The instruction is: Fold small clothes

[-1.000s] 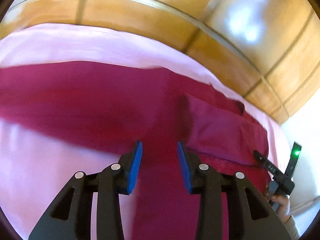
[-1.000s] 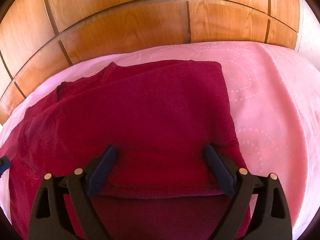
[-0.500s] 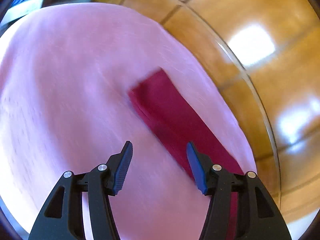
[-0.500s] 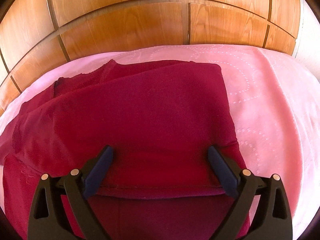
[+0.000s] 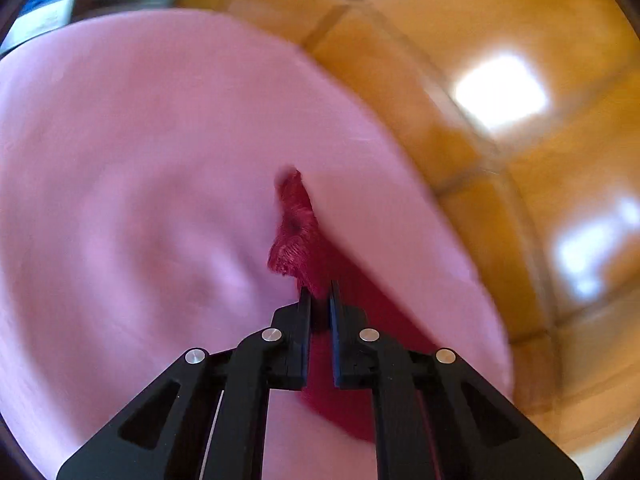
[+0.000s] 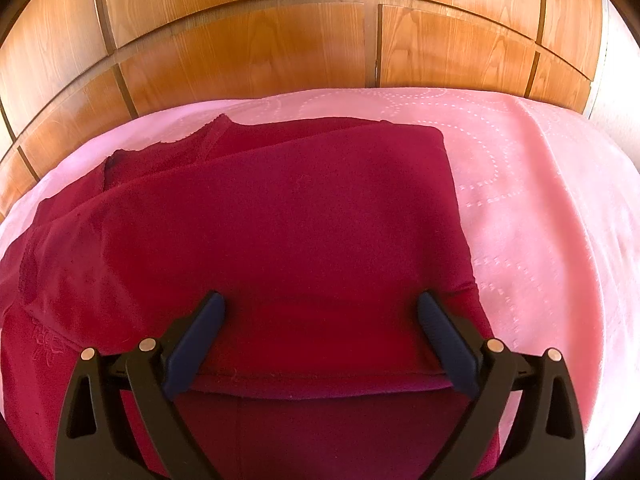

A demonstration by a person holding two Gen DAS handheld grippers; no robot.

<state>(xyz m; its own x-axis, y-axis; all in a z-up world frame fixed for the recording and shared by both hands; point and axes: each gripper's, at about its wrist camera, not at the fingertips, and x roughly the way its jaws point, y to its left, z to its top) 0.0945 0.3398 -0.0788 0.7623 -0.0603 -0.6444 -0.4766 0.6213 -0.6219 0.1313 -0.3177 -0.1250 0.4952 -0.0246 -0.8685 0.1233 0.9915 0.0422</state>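
Observation:
A dark red garment (image 6: 280,232) lies partly folded on the pink bedspread (image 6: 540,200); its right part is folded over, with a hem edge near the bottom. My right gripper (image 6: 320,312) is wide open just above this folded part, touching nothing. In the left wrist view my left gripper (image 5: 319,300) is shut on a narrow end of the red garment (image 5: 296,220), which bunches up and sticks out past the fingertips. This view is blurred by motion.
A wooden panelled headboard (image 6: 260,40) runs along the far side of the bed and shows in the left wrist view (image 5: 500,160) at right. The pink bedspread (image 5: 140,160) spreads left of the left gripper. Dark furniture shows at the top left there.
My left gripper swung left off the garment's body to its narrow end and closed on it. My right gripper stayed open and drifted slightly.

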